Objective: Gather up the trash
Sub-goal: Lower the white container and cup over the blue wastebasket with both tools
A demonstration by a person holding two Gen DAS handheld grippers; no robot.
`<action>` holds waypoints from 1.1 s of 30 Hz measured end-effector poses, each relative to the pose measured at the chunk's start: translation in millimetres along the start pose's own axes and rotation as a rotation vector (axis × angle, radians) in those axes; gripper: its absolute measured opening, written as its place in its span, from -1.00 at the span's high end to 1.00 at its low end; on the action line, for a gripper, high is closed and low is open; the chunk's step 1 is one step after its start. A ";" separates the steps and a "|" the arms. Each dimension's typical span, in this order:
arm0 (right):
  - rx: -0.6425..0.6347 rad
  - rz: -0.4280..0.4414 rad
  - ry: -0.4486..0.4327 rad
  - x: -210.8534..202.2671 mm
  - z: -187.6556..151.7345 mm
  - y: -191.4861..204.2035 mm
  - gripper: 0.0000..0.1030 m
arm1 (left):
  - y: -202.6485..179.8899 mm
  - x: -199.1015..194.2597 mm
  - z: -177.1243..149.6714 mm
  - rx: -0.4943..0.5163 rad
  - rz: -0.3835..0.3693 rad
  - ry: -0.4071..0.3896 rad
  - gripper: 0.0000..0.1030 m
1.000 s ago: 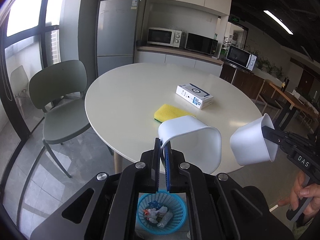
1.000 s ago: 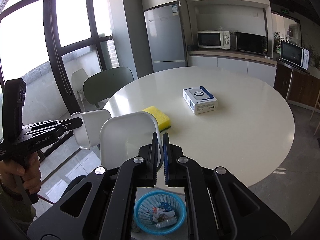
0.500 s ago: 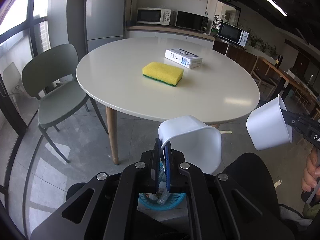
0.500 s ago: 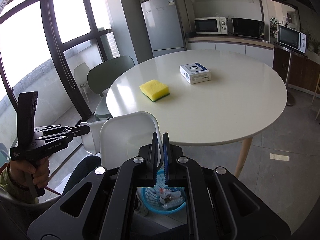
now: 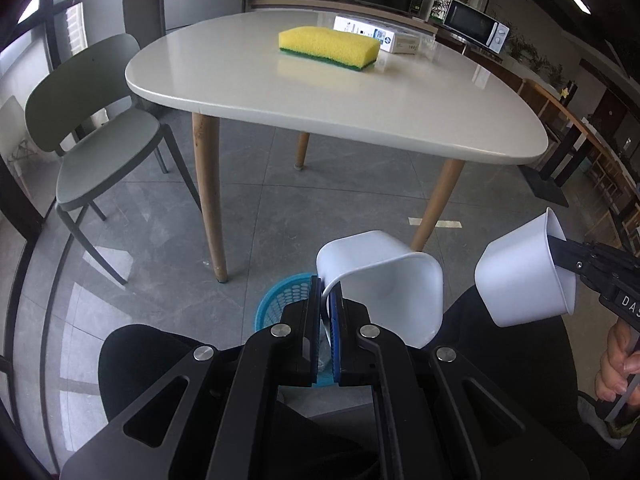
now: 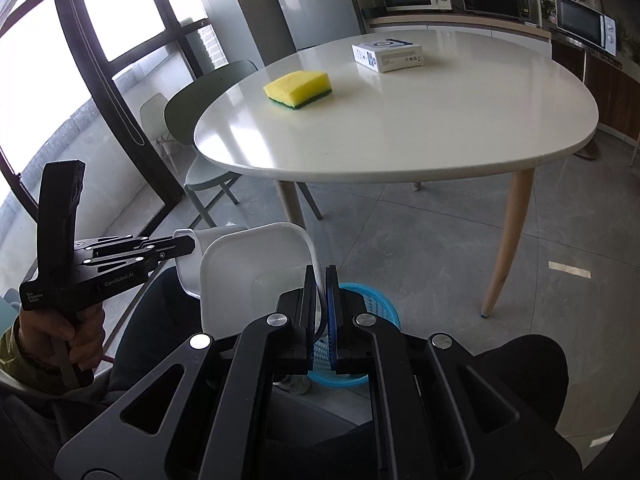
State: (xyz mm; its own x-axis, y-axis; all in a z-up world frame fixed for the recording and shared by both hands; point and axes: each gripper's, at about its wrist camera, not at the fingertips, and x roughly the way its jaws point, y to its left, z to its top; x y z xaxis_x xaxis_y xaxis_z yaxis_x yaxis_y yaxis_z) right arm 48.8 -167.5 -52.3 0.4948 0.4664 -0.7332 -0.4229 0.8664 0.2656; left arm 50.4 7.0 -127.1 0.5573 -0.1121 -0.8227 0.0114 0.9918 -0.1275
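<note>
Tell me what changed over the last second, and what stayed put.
Both hand-held grippers dropped from tabletop height toward the blue basket on the floor. Left hand-held gripper and right hand-held gripper stay shut on their white cups. Sponge and box stayed on the table.

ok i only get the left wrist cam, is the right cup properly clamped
observer: Yes. In the right view the right gripper has its jaws shut on the right cup at the rim.
operator: basket near it
observer: The basket sits on the floor just past those jaws.
operator: and my left one from outside
observer: The left gripper pinches the left cup by the rim, partly behind the right cup.
</note>
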 end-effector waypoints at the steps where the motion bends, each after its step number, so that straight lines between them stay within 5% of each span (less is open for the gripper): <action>1: 0.012 0.004 0.012 7.8 -3.0 -3.3 0.91 | 1.5 7.1 -1.8 -0.004 0.001 0.015 0.93; 13: 0.095 -0.018 0.134 89.7 -32.3 -31.9 0.91 | 26.2 87.6 -18.3 -0.081 0.010 0.173 0.93; 33: 0.209 -0.019 0.310 195.3 -47.8 -63.3 0.91 | 48.0 160.3 -24.3 -0.158 0.014 0.318 0.93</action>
State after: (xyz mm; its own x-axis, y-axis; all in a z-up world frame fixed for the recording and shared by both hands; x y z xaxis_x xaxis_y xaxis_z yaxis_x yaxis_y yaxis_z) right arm 135.9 -139.9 -242.2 0.2347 0.4010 -0.8855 -0.2360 0.9072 0.3483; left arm 120.1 35.1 -278.6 0.2697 -0.1371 -0.9531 -0.1370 0.9743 -0.1789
